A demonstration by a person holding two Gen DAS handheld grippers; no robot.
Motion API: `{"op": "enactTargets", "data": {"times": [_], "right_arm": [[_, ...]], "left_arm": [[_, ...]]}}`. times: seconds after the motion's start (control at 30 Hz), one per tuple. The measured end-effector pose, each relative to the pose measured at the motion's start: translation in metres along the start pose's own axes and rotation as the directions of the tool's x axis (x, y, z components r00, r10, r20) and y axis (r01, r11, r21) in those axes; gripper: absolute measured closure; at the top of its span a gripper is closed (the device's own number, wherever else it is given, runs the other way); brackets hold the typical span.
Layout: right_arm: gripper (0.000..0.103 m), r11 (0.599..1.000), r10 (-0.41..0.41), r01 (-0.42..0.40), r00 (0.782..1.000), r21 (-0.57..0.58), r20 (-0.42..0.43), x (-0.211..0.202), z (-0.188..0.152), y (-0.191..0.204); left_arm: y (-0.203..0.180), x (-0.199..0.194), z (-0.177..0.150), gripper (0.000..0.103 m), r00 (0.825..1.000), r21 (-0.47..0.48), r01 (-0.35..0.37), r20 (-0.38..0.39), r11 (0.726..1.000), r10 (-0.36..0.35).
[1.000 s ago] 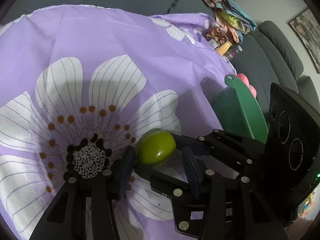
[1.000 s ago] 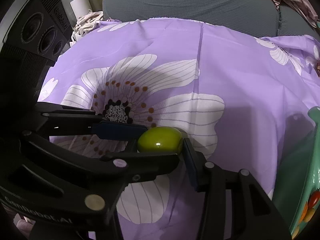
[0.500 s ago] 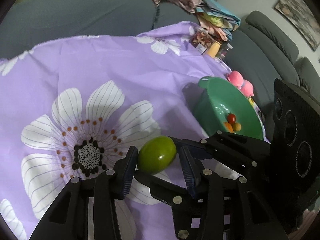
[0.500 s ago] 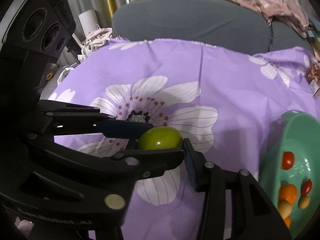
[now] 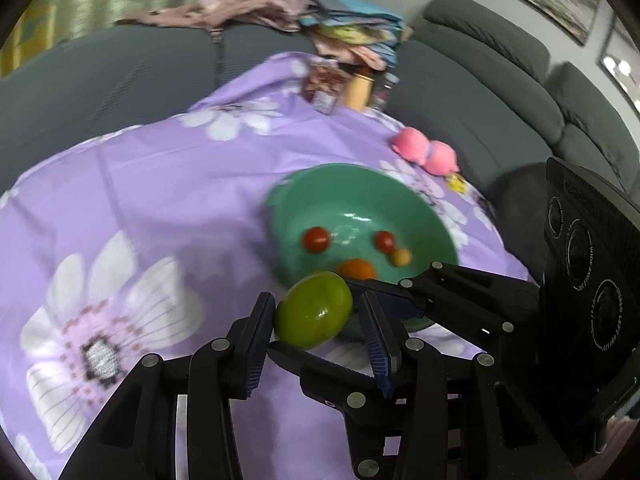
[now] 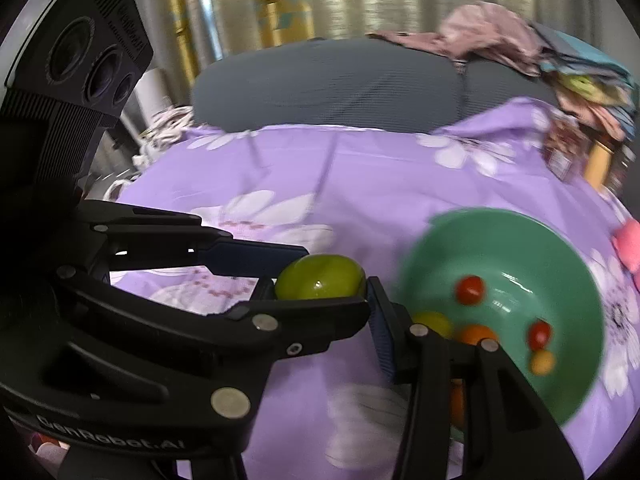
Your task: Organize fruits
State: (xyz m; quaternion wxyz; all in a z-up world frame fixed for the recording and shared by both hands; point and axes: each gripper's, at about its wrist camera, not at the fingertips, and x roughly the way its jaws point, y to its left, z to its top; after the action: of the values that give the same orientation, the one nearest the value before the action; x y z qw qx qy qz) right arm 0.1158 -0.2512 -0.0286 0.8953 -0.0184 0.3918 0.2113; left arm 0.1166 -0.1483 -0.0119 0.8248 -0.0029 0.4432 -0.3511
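Left wrist view: the purple flowered cloth covers the surface, with a grey sofa behind it and a heap of clothes on the sofa back. Taking the green bowl as landmark, a large white flower print lies to its left, jars and packets stand well behind it at the cloth's far edge, and a pink soft toy lies just behind it to the right. The green fruit is in front of the bowl's near rim, above the cloth, and hides part of that rim. The left gripper is clamped on the fruit with one pad on each side. The right gripper reaches in from the right across the bowl's near rim and also clamps the fruit.

Right wrist view: the left gripper's fingers cross from the left, the fruit is pinched to the left of the bowl. Inside the bowl lie two red cherry tomatoes, an orange fruit and small yellow ones; the right gripper's near finger hides some of them.
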Motion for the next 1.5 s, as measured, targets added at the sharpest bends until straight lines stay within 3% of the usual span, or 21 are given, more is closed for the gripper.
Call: {"op": "enactTargets", "data": {"times": [0.27,0.47,0.5,0.53,0.6,0.77,0.9,1.1,1.2,1.37,1.5], "right_arm": [[0.056,0.992,-0.067,0.069,0.998,0.107,-0.014,-0.016,-0.019,-0.051],[0.056,0.982,-0.108,0.113,0.993,0.152,-0.044,-0.018,-0.030,-0.076],[0.056,0.980,-0.118,0.123,0.992,0.159,-0.043,-0.020,-0.031,-0.079],[0.055,0.978,-0.124,0.130,0.991,0.162,-0.044,-0.022,-0.031,-0.082],[0.045,0.975,-0.136,0.140,0.990,0.171,-0.040,-0.027,-0.033,-0.086],[0.024,0.969,-0.178,0.179,0.984,0.171,-0.021,-0.047,-0.033,-0.091],[0.006,0.962,-0.211,0.209,0.977,0.175,-0.005,-0.064,-0.031,-0.094],[0.000,0.956,-0.218,0.212,0.976,0.205,0.010,-0.081,-0.026,-0.100],[0.000,0.954,-0.227,0.218,0.974,0.207,0.020,-0.090,-0.023,-0.101],[0.000,0.955,-0.231,0.221,0.972,0.200,0.032,-0.101,-0.021,-0.099],[0.000,0.958,-0.227,0.216,0.973,0.190,0.038,-0.108,-0.019,-0.096]], "left_arm": [[-0.041,0.037,0.018,0.058,0.999,0.052,0.023,-0.040,0.998,-0.021],[-0.056,0.038,0.022,0.058,0.998,0.093,-0.045,-0.035,0.995,0.048],[-0.058,0.036,0.022,0.052,0.997,0.099,-0.062,-0.029,0.993,0.065],[-0.059,0.035,0.022,0.039,0.996,0.102,-0.077,-0.024,0.992,0.080],[-0.061,0.028,0.022,0.020,0.992,0.104,-0.122,-0.007,0.987,0.123],[-0.063,0.014,0.024,0.006,0.982,0.098,-0.187,0.021,0.977,0.186],[-0.067,0.000,0.024,0.004,0.974,0.113,-0.226,0.044,0.968,0.222],[-0.076,-0.023,0.027,0.001,0.950,0.123,-0.307,0.102,0.944,0.296],[-0.077,-0.027,0.029,0.001,0.919,0.101,-0.389,0.105,0.916,0.379],[-0.076,-0.029,0.029,0.001,0.930,0.091,-0.364,0.083,0.927,0.357],[-0.080,-0.031,0.029,0.001,0.928,0.106,-0.370,0.079,0.923,0.363]]}}
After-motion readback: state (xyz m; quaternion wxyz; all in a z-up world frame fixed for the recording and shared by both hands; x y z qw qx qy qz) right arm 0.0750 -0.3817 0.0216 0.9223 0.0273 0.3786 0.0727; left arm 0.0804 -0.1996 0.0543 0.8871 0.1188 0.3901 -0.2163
